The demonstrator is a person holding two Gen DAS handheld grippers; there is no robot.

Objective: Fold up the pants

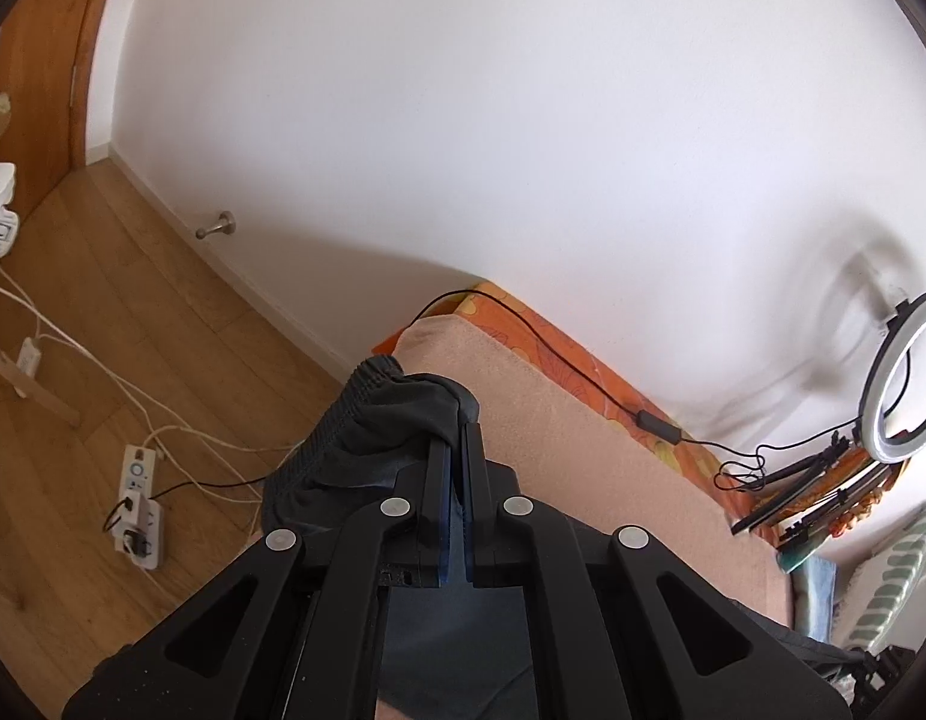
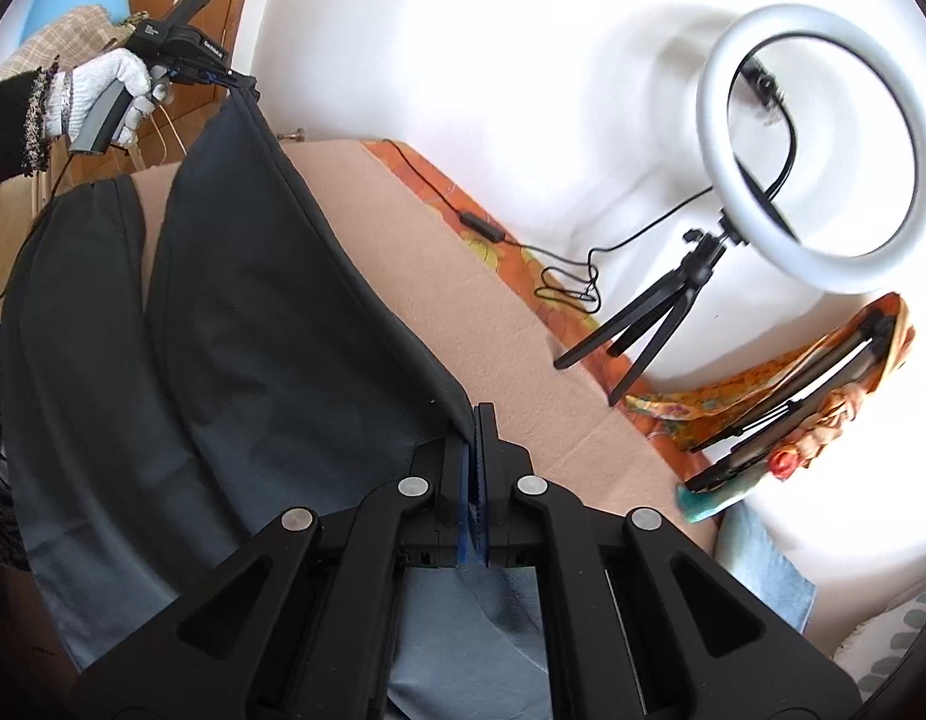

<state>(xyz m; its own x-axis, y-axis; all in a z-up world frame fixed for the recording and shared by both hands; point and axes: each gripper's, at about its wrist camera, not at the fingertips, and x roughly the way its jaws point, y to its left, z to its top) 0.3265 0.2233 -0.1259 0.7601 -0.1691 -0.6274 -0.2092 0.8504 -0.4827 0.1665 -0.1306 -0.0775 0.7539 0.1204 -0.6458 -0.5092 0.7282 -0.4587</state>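
Note:
Dark grey pants (image 2: 222,312) hang stretched above a bed with a peach blanket (image 2: 463,300). My left gripper (image 1: 456,426) is shut on the elastic waistband (image 1: 342,420) and holds it up over the bed's end. It also shows in the right wrist view (image 2: 240,84), held by a white-gloved hand (image 2: 102,90). My right gripper (image 2: 472,420) is shut on the pants' hem end. The cloth runs taut between the two grippers and one leg sags toward the bed at the left.
A ring light (image 2: 817,144) on a small tripod (image 2: 649,324) stands on the orange sheet by the white wall, with its black cable (image 1: 583,372) along the bed edge. Power strips (image 1: 138,504) and white cords lie on the wooden floor. A doorstop (image 1: 216,225) is by the wall.

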